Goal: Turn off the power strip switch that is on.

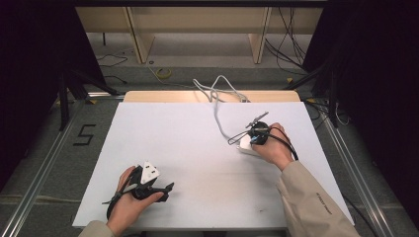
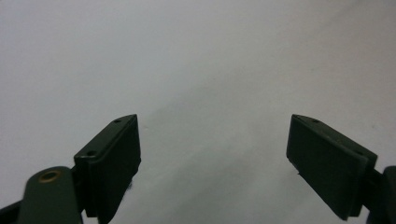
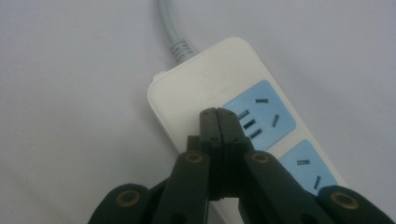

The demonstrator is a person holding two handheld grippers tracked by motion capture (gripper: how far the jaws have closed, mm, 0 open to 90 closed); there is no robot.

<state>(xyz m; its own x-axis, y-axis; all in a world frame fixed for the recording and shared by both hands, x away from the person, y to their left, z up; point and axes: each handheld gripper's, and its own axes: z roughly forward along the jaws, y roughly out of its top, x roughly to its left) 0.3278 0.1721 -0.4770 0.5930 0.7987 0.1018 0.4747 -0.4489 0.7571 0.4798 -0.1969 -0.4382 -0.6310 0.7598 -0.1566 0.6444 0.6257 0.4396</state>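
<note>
A white power strip (image 3: pixel 205 79) with blue socket panels (image 3: pixel 260 115) lies on the white table; its grey cord (image 3: pixel 173 32) runs off toward the far edge. My right gripper (image 3: pixel 217 113) is shut with nothing between its jaws, and its tips rest on or just above the strip beside the first blue socket. From above, that gripper (image 1: pixel 257 132) sits over the strip (image 1: pixel 245 145) at the right of the table. My left gripper (image 1: pixel 167 190) lies near the front left edge, pointing right. Its jaws stand wide apart over bare table (image 2: pixel 210 84), holding nothing.
The strip's cord (image 1: pixel 217 106) loops to the table's far edge and tangles with other white cable there. Beyond the table (image 1: pixel 173 138) are wooden frames, floor cables and a "5" marked on the floor (image 1: pixel 84 134).
</note>
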